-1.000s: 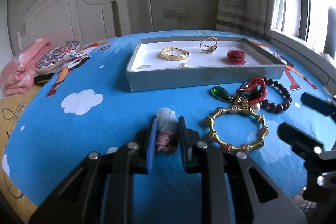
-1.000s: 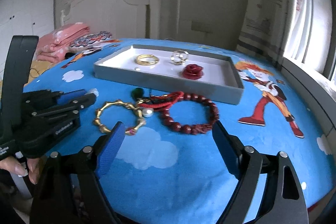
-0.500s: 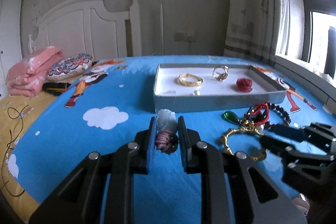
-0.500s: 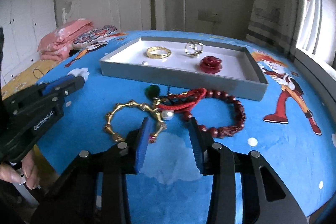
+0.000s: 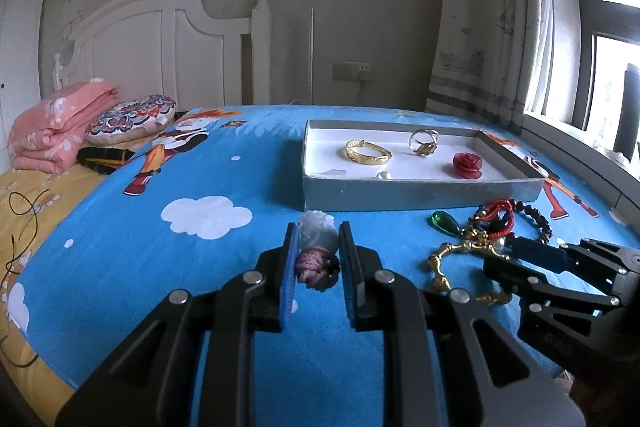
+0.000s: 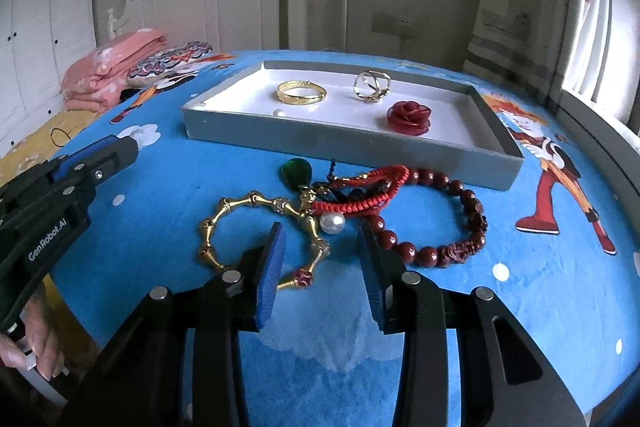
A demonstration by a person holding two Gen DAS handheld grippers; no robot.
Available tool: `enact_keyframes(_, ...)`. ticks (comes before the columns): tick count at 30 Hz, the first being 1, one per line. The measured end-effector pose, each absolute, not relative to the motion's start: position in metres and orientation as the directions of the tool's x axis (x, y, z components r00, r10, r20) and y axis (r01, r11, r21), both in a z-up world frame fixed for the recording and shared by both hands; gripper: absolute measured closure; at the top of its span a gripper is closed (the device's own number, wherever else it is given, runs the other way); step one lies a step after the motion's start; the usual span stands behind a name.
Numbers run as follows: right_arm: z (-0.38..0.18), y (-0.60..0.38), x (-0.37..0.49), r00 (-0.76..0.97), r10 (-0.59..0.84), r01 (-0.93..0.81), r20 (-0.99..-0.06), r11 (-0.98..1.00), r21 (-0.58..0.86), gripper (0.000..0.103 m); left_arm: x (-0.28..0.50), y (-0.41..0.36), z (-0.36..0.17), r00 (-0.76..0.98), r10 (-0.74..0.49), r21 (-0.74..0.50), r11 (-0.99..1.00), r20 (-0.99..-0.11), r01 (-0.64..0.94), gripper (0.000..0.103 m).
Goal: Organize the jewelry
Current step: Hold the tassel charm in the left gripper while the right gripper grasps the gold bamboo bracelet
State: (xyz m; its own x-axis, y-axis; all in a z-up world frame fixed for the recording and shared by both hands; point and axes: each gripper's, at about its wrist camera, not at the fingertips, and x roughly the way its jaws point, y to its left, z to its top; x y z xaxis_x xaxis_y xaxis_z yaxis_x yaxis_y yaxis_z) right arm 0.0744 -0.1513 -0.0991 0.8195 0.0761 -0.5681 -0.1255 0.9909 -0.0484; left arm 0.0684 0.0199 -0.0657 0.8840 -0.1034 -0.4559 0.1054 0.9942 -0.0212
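The left hand-held gripper [image 5: 318,253] is pinching a pale jade-like pendant [image 5: 317,233] with a knot of purplish cord [image 5: 316,267] bunched below it, low in the centre of the left wrist view, held above the blue cartoon bedsheet [image 5: 200,187]. The grey tray [image 5: 420,191] sits just beyond it, toward the upper right of that frame, already holding a gold bangle [image 5: 368,151], a ring [image 5: 423,143], a red rose ornament [image 5: 467,165] and a small pearl [image 5: 384,175].

The step in hand looks like carrying the pendant over the tray's near wall. I'd lift it clear of that wall first (the cord hangs lower than the stone) and set it on bare white floor at the tray's left end, away from the bangle, before letting the pads part.

The right hand-held gripper [image 6: 322,259] is spread, poised low in the centre of its own view over the gold bamboo-link bracelet [image 6: 264,239], with one link between the pads. That bracelet touches a tangle of red cord [image 6: 360,195], a pearl [image 6: 332,223], a green drop [image 6: 296,173] and a dark red bead bracelet [image 6: 440,219], so a clean pinch on one gold link, then a slow lift, should keep the others from dragging along.
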Motion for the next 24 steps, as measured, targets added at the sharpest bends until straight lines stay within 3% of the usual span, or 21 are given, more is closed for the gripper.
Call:
enact_keyframes(3, -0.100, -0.154, 0.072, 0.821, 0.097, -0.142, -0.563, 0.989, -0.035, 0.068, 0.068, 0.017, -0.066, 0.883, -0.104, -0.011, 0.994, -0.458, 0.111, 0.083)
enact_keyframes(5, -0.100, -0.150, 0.068, 0.821, 0.113, -0.175, -0.560, 0.983, -0.058, 0.092, 0.069, 0.016, -0.066, 0.882, -0.104, -0.006, 0.993, -0.461, 0.114, 0.083)
enact_keyframes(16, -0.093, -0.151, 0.050, 0.852, 0.142, -0.202, -0.504, 0.977, -0.065, 0.093, 0.064, 0.006, -0.061, 0.886, -0.100, 0.022, 0.992, -0.454, 0.123, 0.083)
enact_keyframes(24, -0.068, -0.146, 0.022, 0.912, 0.132, -0.201, -0.388, 0.969, -0.142, 0.093, 0.054, -0.009, -0.045, 0.891, -0.122, 0.038, 0.987, -0.438, 0.154, 0.083)
